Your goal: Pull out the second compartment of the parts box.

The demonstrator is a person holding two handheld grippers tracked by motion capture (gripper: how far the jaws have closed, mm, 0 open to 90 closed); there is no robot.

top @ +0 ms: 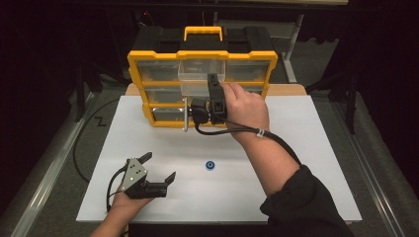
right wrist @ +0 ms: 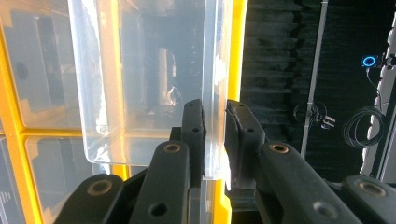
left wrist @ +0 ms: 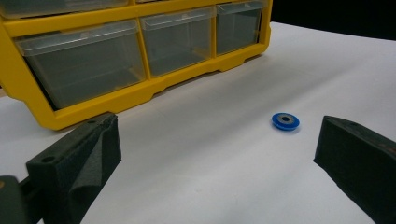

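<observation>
Clear plastic: the right hand-held gripper (right wrist: 215, 135) has its two black jaws pinched together on the front wall of a transparent drawer (right wrist: 140, 79), one jaw inside the wall, one outside.
Right hand (top: 247, 106): wrapped round the gripper body, held up at the front of the cabinet; its cable loops back along the forearm.
Drawer position: in the high view the drawer (top: 200, 74) is drawn partway out of the top row, middle slot, and juts toward the person.
Drawer contents: cannot tell; the walls are glare and reflections.
Cabinet: a yellow-framed organiser (top: 138, 59) with a black top and yellow carry handle, standing upright at the far edge of the white tabletop (top: 306, 148); rows of clear drawers, the others shut flush.
Left hand-held gripper (top: 158, 168): jaws spread wide apart, gripping nothing, low over the near left of the tabletop; grey three-cornered plate on top.
Left hand (top: 126, 202): comes in from the bottom edge, holding that gripper from behind.
Blue washer (top: 211, 165): a small blue ring lying flat on the tabletop, right of the left gripper, well apart from the cabinet.
Left gripper view: the washer (left wrist: 285, 121) lies ahead between the open jaws, nearer the right-hand one; the cabinet's bottom row sits beyond.
</observation>
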